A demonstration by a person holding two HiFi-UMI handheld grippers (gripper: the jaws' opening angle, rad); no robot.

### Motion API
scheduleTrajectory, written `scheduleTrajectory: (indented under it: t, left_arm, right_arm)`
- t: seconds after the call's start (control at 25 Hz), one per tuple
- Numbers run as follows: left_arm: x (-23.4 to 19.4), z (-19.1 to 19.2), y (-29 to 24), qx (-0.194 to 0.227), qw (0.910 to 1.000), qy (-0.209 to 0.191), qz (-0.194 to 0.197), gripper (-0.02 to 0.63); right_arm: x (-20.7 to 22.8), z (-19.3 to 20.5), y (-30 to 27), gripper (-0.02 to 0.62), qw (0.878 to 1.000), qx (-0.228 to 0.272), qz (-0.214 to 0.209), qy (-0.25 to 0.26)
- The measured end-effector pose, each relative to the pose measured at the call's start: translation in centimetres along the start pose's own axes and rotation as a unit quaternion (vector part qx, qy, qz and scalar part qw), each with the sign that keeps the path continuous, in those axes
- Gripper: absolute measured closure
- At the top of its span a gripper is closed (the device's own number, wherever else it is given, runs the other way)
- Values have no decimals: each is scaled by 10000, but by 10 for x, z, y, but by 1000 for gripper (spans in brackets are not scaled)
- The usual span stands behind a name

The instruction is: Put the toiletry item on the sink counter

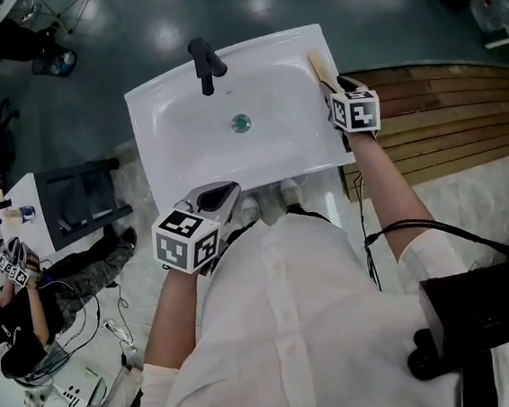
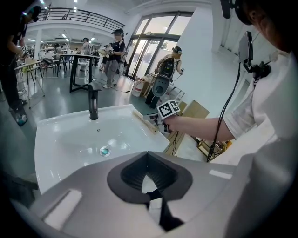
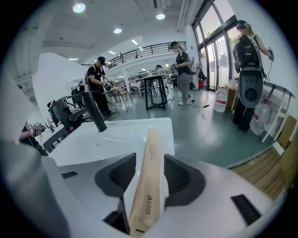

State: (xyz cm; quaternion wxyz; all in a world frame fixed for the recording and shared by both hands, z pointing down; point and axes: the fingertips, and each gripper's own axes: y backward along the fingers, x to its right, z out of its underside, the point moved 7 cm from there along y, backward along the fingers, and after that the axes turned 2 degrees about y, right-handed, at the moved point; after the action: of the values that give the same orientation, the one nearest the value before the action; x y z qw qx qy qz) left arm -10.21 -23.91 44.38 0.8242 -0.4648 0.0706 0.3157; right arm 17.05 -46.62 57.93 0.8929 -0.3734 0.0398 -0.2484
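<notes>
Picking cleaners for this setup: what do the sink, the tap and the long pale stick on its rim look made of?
Sink: glossy white ceramic or resin, with light reflections. Tap: matte black, likely coated metal. Stick: pale tan, matte, with small print; bamboo or kraft card, unclear.

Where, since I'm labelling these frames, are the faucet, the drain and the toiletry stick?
black faucet (image 1: 206, 65): head view, its upright column.
drain (image 1: 242, 123): head view, its centre.
pale toiletry stick (image 3: 148, 181): right gripper view, its mid-length.
</notes>
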Motion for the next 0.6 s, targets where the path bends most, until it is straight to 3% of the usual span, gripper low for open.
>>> scheduleTrajectory:
  t: [0.32,0.6]
  left_arm:
    - [17,18,-8,97,9997,201,-61,600]
    - [23,36,9,249,9997,35,8,600]
  right_arm:
    - [-13,-6,30,433,9990,208,-328,240]
    - [-49,-3,72,434,9972,456,-376,468]
